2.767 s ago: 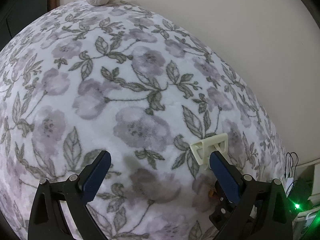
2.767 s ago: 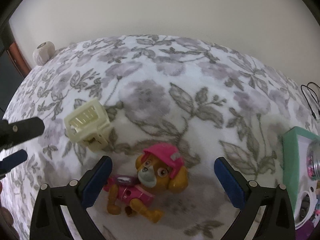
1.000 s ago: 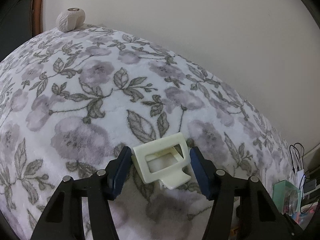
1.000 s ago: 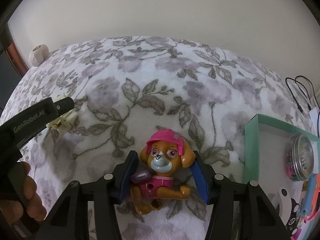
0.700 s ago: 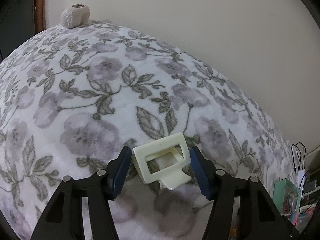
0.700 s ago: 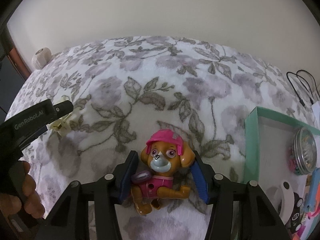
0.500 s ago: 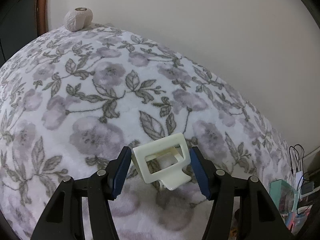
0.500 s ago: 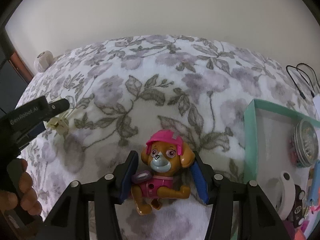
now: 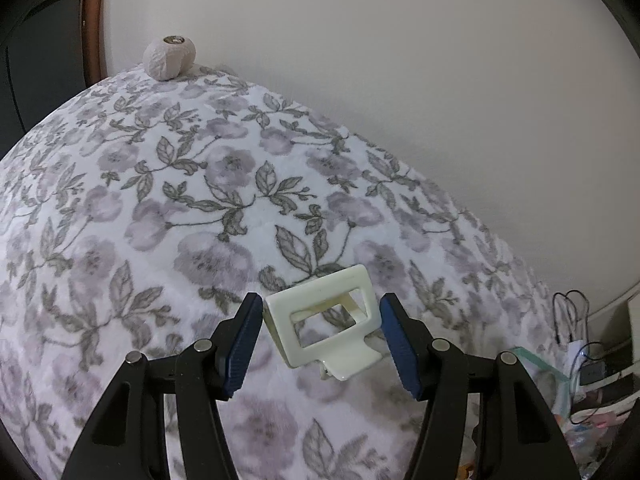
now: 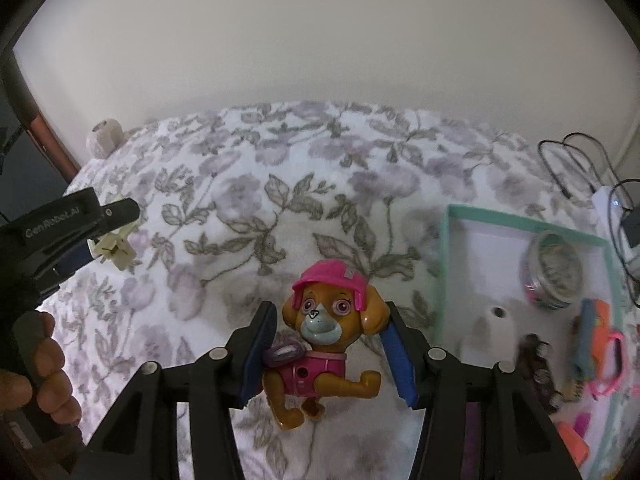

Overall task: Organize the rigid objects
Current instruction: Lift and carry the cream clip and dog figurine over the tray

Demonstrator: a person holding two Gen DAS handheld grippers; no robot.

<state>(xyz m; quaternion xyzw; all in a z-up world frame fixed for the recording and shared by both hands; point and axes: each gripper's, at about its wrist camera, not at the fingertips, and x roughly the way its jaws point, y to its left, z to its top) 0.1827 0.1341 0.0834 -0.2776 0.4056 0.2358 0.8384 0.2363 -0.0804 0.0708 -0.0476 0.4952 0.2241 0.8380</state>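
A cream plastic hair claw clip (image 9: 324, 320) hangs above the floral blanket (image 9: 180, 208), pinched between the blue pads of my left gripper (image 9: 320, 340). In the right wrist view the same clip (image 10: 116, 248) shows at the left, under the black left gripper. My right gripper (image 10: 326, 356) is shut on a toy puppy figure (image 10: 320, 340) with a pink helmet and pink vest, lifted off the blanket (image 10: 280, 184). A teal-rimmed tray (image 10: 448, 264) lies to the right of the puppy.
The tray holds a round clear jar (image 10: 554, 276), a white piece (image 10: 490, 328) and several colourful small toys (image 10: 596, 344). A ball of beige yarn (image 9: 170, 57) sits at the blanket's far edge by the wall. Black cables (image 10: 576, 168) lie at the right. A hand (image 10: 36, 364) holds the left gripper.
Both grippers have risen off the blanket with their objects still held. The view in each has widened, and more of the teal tray at the right shows.
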